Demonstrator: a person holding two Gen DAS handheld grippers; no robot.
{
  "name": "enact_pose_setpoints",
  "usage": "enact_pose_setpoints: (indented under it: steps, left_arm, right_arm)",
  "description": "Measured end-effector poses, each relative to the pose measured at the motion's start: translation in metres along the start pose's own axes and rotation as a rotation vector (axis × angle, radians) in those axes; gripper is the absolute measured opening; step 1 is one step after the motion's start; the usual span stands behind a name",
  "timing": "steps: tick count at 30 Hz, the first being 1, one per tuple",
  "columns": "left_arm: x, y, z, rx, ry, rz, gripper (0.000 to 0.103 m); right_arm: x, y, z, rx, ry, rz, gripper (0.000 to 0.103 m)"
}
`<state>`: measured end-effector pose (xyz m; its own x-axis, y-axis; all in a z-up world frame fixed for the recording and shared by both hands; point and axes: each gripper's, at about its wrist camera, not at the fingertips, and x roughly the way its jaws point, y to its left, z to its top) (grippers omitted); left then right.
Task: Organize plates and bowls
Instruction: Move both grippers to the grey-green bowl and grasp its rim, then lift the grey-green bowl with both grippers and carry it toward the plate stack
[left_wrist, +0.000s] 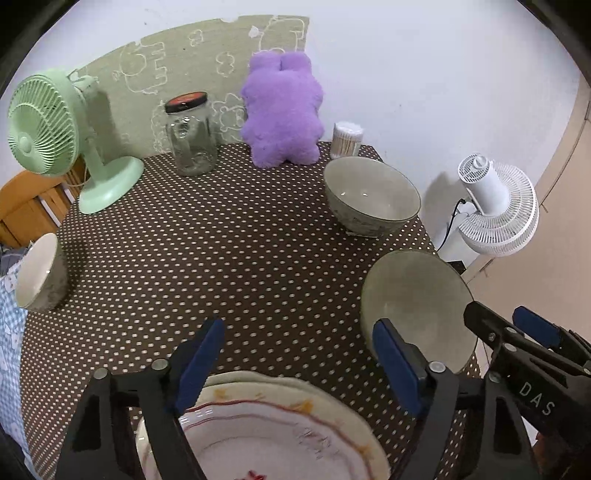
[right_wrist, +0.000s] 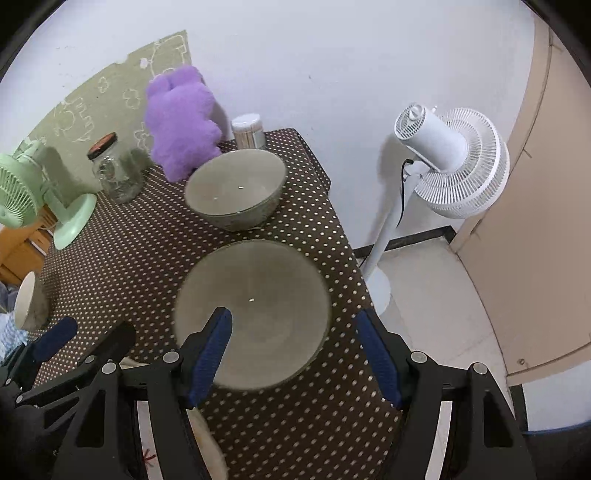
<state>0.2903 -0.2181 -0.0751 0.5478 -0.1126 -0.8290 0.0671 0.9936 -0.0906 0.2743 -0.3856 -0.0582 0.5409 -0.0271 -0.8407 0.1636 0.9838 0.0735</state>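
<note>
Plates, cream with red scalloped trim (left_wrist: 280, 424), lie stacked at six o'clock on the dotted desk (left_wrist: 221, 258), under the open, empty left hand-held gripper (left_wrist: 295, 365). Rightward, the open right hand-held gripper (right_wrist: 295, 354) straddles the nearer grey-green ceramic bowl's (right_wrist: 255, 306) rim without touching.

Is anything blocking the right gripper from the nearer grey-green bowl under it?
Nothing visible. The right gripper hangs with jaws open above the near rim of the nearer grey-green ceramic bowl, one blue finger over its inside, one outside. The farther grey-green bowl and the red-trimmed plate sit clear of it.
</note>
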Motion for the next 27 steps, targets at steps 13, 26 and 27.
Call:
enact_pose_setpoints:
  steps: [13,26,27]
  left_arm:
    - [0.044,-0.034,0.015,0.050,0.068,0.022,0.049]
    - [0.064,-0.055,0.017,0.097,0.096,0.032,0.017]
    - [0.065,-0.056,0.018,0.097,0.100,0.037,0.015]
  right_arm:
    - [0.047,-0.019,0.013,-0.019,0.062,0.036,0.063]
    - [0.073,-0.017,0.011,-0.038,0.115,0.037,0.021]
    - [0.074,-0.017,0.011,-0.039,0.114,0.033,0.019]
